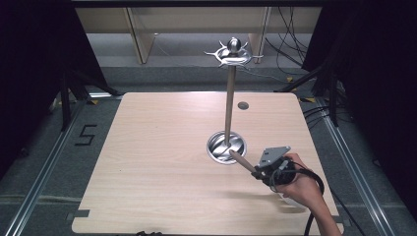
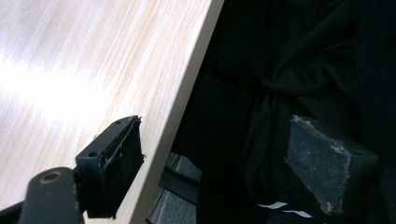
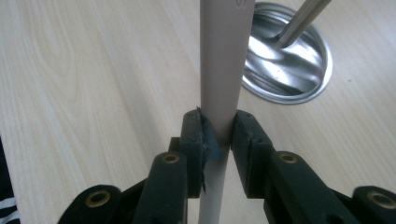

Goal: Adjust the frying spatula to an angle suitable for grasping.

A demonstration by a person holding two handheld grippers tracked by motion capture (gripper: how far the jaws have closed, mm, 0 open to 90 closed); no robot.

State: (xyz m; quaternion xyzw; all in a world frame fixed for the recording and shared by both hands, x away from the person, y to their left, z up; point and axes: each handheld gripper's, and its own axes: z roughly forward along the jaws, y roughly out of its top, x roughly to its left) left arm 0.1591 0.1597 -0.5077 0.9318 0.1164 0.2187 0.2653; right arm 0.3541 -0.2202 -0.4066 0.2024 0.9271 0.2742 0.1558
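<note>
A metal hanging stand rises from a round dished base (image 1: 226, 146) near the table's middle; its pole (image 1: 229, 98) ends in a ring of hooks (image 1: 234, 53). My right gripper (image 1: 258, 172), held in a hand at the front right, is shut on a beige utensil handle (image 1: 242, 161) whose free end points up-left toward the base. In the right gripper view the pads (image 3: 243, 128) clamp that handle (image 3: 222, 56), with the base (image 3: 289, 65) just beyond. My left gripper (image 2: 215, 123) stands open with nothing between its jaws, at the table's edge (image 2: 187, 93).
A small grey round cap (image 1: 243, 105) sits in the tabletop behind the stand. Light wood table (image 1: 157, 167) spreads left of the stand. Black cloth (image 2: 289, 70) hangs beyond the table edge. Cables (image 1: 290, 54) lie on the floor at back right.
</note>
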